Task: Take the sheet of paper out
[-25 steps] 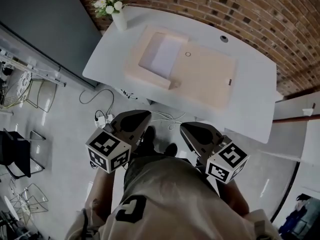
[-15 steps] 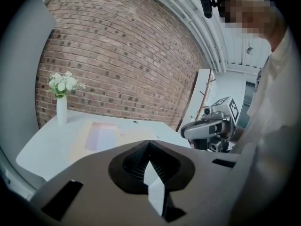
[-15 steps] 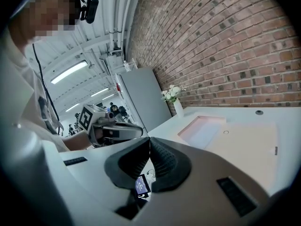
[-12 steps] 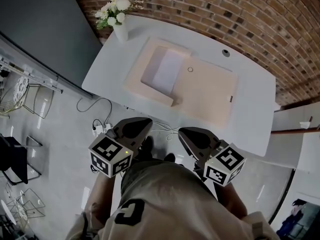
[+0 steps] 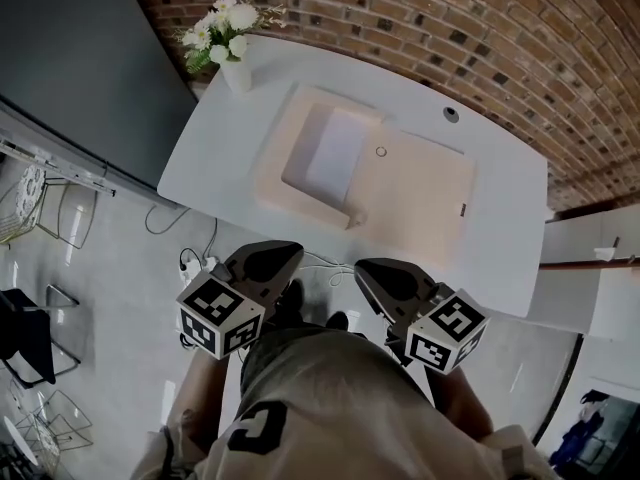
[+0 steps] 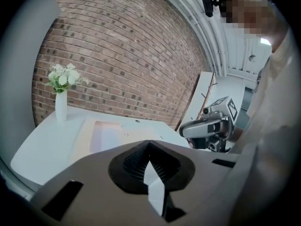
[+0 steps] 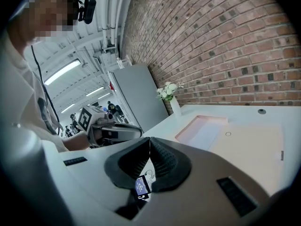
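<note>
A shallow beige box (image 5: 272, 173) lies open on the white table (image 5: 210, 148), its lid (image 5: 420, 193) folded flat to the right. A white sheet of paper (image 5: 335, 153) rests inside the box, also seen in the left gripper view (image 6: 104, 135) and the right gripper view (image 7: 204, 133). My left gripper (image 5: 290, 251) and right gripper (image 5: 362, 266) hang side by side in front of my body, short of the table's near edge. Both point toward the box. The left gripper (image 6: 148, 142) is shut and empty, and the right gripper (image 7: 149, 139) is the same.
A white vase of flowers (image 5: 225, 43) stands at the table's far left corner. A brick wall (image 5: 450, 28) runs behind the table, and a dark panel (image 5: 70, 58) stands at the left. Cables and a power strip (image 5: 195, 263) lie on the floor by the table's near edge.
Both grippers and my body have moved closer to the table, so the box sits lower and nearer in the head view. Both jaws stay shut.
</note>
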Available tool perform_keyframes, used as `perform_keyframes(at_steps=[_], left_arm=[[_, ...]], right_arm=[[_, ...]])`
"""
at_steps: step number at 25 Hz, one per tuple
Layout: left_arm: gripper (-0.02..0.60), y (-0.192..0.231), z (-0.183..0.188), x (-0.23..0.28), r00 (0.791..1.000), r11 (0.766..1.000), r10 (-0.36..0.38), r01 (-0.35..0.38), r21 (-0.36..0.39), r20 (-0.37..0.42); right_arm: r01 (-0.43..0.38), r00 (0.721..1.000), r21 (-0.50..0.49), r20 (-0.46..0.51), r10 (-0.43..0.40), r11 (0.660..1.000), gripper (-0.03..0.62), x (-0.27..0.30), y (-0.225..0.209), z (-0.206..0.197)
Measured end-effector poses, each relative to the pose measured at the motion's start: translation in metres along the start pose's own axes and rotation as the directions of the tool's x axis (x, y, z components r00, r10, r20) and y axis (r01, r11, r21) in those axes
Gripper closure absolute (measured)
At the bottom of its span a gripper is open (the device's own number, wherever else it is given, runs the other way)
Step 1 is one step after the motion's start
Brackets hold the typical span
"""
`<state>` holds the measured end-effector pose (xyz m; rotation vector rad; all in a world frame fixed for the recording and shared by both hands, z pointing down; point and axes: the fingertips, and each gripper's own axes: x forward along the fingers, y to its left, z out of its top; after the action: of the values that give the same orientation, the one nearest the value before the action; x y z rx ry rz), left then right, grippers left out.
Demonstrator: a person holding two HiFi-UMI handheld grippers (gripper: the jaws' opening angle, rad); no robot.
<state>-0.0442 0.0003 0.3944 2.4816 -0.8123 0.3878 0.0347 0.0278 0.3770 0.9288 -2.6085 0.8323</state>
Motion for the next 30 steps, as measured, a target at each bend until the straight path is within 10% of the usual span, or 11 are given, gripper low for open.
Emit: perform_keyframes(at_steps=[30], left_arm=[[0.568, 0.046, 0.018, 0.005, 0.981, 0.981, -0.191, 0.192, 0.015, -0.021]], right_arm=[[0.137, 0.990, 0.052, 0.026, -0.138, 0.989, 0.569, 0.049, -0.004, 0.033]])
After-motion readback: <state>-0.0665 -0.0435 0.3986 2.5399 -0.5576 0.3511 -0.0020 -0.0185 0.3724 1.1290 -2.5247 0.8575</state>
